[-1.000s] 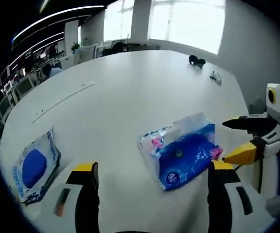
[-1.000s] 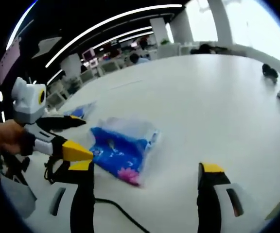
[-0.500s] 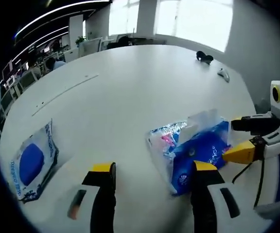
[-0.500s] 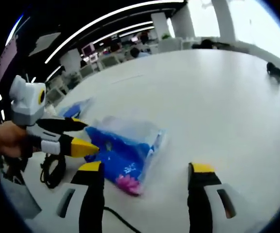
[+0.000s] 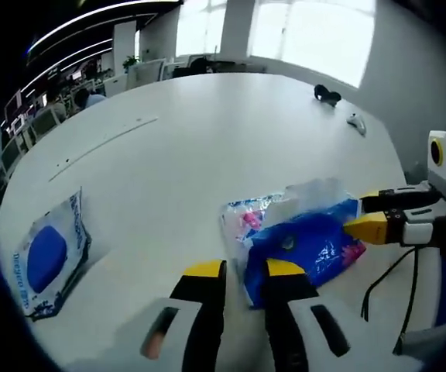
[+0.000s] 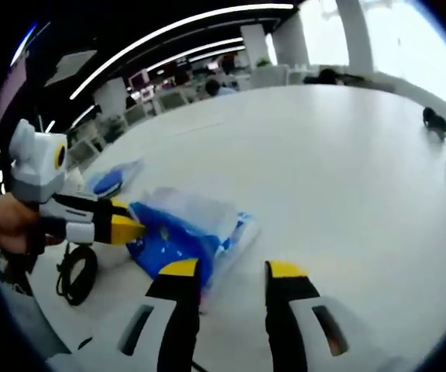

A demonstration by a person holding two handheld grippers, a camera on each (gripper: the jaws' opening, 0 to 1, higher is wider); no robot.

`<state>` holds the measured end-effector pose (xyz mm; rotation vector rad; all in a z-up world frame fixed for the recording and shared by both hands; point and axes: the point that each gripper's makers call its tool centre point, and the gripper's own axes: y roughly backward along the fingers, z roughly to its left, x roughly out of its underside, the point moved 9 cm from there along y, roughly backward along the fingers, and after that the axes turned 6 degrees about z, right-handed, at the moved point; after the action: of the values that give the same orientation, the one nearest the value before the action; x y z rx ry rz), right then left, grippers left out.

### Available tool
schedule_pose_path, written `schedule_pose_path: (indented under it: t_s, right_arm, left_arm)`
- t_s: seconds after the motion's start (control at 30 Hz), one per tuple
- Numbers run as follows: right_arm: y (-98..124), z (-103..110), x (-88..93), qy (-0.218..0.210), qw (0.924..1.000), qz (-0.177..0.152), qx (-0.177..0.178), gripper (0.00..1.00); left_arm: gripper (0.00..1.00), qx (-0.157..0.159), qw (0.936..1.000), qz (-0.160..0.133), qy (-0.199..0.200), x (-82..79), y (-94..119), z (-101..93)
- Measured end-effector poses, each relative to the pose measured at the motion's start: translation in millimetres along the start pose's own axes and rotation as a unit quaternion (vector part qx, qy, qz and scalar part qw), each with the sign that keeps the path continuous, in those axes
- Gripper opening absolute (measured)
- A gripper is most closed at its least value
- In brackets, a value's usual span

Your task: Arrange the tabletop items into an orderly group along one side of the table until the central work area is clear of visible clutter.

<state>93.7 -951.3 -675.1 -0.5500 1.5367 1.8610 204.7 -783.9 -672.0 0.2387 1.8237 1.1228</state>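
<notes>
The white table (image 5: pixel 207 132) is mostly bare, and its largest item, the blue tissue pack (image 5: pixel 304 244), lies near the edge closest to the person. A second ago both sets of jaws stood wide on either side of this pack; now they have narrowed sharply. The left gripper (image 5: pixel 242 273) pinches the pack's near corner, and the right gripper (image 6: pixel 224 271) has its jaws nearly together at the pack's clear wrapper edge, though I cannot tell if it truly grips. That suggests a two-handed lift toward the side. The pack's long axis runs between the two grippers. Left of it, well apart, lies a smaller wipes packet (image 5: pixel 49 256). Beyond it sits a white mouse (image 5: pixel 356 122).
</notes>
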Motion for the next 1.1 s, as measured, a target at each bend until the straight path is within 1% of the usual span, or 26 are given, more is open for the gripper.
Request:
schedule_pose_path:
  t_s: [0.07, 0.1, 0.13, 0.17, 0.23, 0.33, 0.43, 0.63, 0.77, 0.87, 0.97, 1.07, 1.1]
  right_arm:
    - [-1, 2, -0.5, -0.004, 1.0, -0.001, -0.009, 0.19]
    - [0, 3, -0.8, -0.005, 0.9999, 0.002, -0.012, 0.14]
    - [0, 4, -1.4, -0.004, 0.9999, 0.0, -0.013, 0.12]
    - [1, 5, -2.6, 0.001, 1.0, -0.005, -0.007, 0.11]
    - [2, 4, -2.8, 0.002, 1.0, -0.006, -0.004, 0.09]
    - [2, 1, -2.8, -0.018, 0.9998, -0.007, -0.005, 0.05]
    - [3, 0, -3.0, -0.022, 0.9997, -0.008, -0.006, 0.03]
    - [4, 3, -5.3, -0.024, 0.9997, -0.005, -0.009, 0.0]
    - [5, 9, -9.6, -0.013, 0.9998, -0.002, -0.015, 0.0]
    - [5, 12, -15.8, -0.009, 0.9998, -0.006, -0.018, 0.0]
    - [2, 15, -24.2, 0.001, 0.9998, -0.007, -0.019, 0.0]
    - [-1, 18, -34.2, 0.008, 0.9998, -0.009, -0.017, 0.0]
    - [-4, 18, -39.0, 0.018, 0.9997, -0.011, -0.008, 0.0]
  left_arm:
    - [0.12, 0.004, 1.0, -0.001, 0.002, 0.5, 1, -1.2]
    - [0.11, 0.004, 1.0, -0.001, 0.001, 0.8, 1, -1.2]
    - [0.09, 0.005, 1.0, 0.0, -0.001, 1.2, 2, -1.3]
    - [0.09, 0.005, 1.0, 0.001, -0.002, 1.4, 2, -1.2]
    - [0.07, 0.004, 1.0, 0.002, -0.004, 1.5, 3, -0.5]
    - [0.05, 0.004, 1.0, 0.002, -0.002, 1.9, 4, 0.2]
    - [0.03, 0.007, 1.0, 0.004, -0.001, 2.7, 6, 0.2]
    - [0.02, 0.01, 0.9999, 0.01, -0.01, 4.3, 8, -0.1]
    - [0.01, 0.008, 0.9998, 0.012, -0.013, 5.1, 13, 2.3]
    - [0.01, 0.006, 1.0, 0.006, 0.0, 5.5, 17, 6.8]
    - [0.01, 0.004, 0.9999, 0.006, 0.007, 4.7, 18, 11.1]
    - [0.01, 0.004, 0.9997, -0.002, 0.022, -0.6, 21, 17.5]
    - [0.01, 0.012, 0.9993, -0.01, 0.034, -4.4, 22, 19.8]
